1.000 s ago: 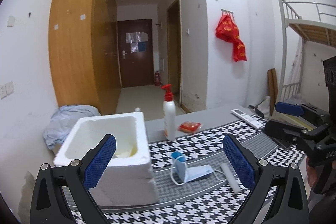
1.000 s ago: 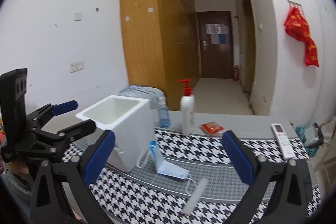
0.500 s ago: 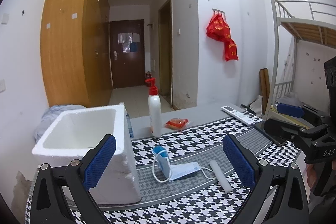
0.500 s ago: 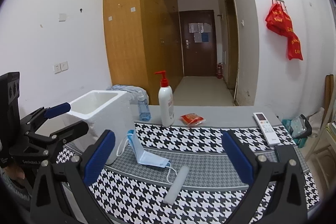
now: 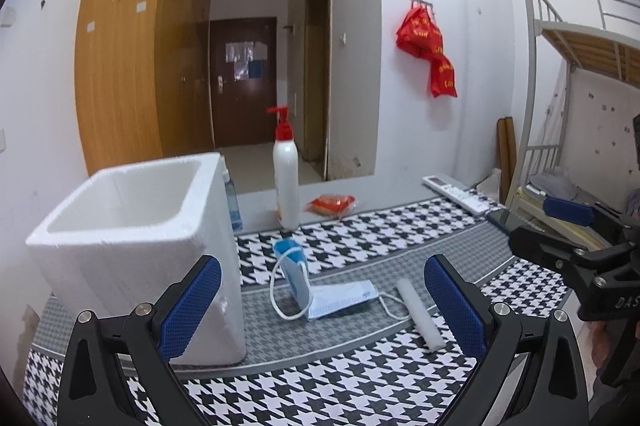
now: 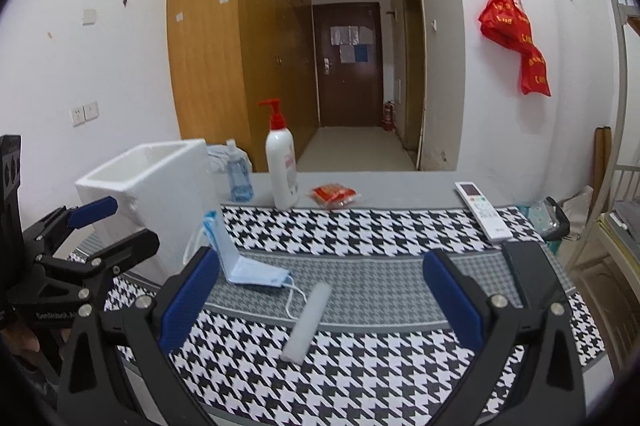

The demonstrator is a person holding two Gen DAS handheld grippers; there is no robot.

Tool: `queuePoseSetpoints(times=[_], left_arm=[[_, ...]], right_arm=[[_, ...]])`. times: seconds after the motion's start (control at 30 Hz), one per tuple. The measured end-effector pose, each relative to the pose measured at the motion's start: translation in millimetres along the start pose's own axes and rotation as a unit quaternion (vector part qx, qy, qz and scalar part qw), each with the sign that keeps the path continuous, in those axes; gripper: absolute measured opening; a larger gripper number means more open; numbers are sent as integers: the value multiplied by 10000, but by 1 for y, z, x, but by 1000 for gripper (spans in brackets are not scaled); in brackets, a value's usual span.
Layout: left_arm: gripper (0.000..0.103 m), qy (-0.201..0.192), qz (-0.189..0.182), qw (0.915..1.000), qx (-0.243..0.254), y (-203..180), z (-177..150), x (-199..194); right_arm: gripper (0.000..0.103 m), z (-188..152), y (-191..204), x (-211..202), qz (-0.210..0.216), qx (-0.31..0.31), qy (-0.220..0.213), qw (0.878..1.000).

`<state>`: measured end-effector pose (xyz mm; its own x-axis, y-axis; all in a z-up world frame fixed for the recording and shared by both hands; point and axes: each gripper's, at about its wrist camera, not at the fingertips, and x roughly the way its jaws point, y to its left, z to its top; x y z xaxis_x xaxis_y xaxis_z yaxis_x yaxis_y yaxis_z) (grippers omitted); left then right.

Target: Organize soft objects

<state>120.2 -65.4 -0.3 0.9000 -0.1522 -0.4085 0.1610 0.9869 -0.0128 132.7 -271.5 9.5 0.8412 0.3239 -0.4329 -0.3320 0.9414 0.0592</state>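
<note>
A blue face mask (image 5: 324, 290) (image 6: 248, 262) lies half folded on the houndstooth cloth, its white loops trailing. Beside it lies a white foam stick (image 5: 420, 312) (image 6: 308, 320). A white foam box (image 5: 132, 246) (image 6: 160, 194) stands open-topped at the left. My left gripper (image 5: 322, 310) is open, hovering short of the mask with the box by its left finger. My right gripper (image 6: 320, 300) is open too, above the foam stick, holding nothing. Each gripper shows at the edge of the other's view: the right gripper (image 5: 560, 226) and the left gripper (image 6: 104, 226).
A white pump bottle (image 5: 286, 186) (image 6: 282, 170), a small clear blue bottle (image 6: 238, 178), a red snack packet (image 5: 332, 204) (image 6: 334, 195), a white remote (image 6: 484, 210) and a dark phone (image 6: 528, 270) sit along the back and right. A bunk bed frame (image 5: 560, 66) stands right.
Both cameras have dropped lower and swung slightly right, so the box top is seen more edge-on. The mask, stick and box have not moved. Both grippers stayed open.
</note>
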Motion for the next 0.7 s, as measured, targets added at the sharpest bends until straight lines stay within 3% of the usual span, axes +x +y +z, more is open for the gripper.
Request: queuePoseSetpoints(times=[0.7], left_arm=[[102, 481, -12, 9988, -108, -5, -13, 38]], right_arm=[[103, -25, -4, 18, -29, 18, 428, 9991]])
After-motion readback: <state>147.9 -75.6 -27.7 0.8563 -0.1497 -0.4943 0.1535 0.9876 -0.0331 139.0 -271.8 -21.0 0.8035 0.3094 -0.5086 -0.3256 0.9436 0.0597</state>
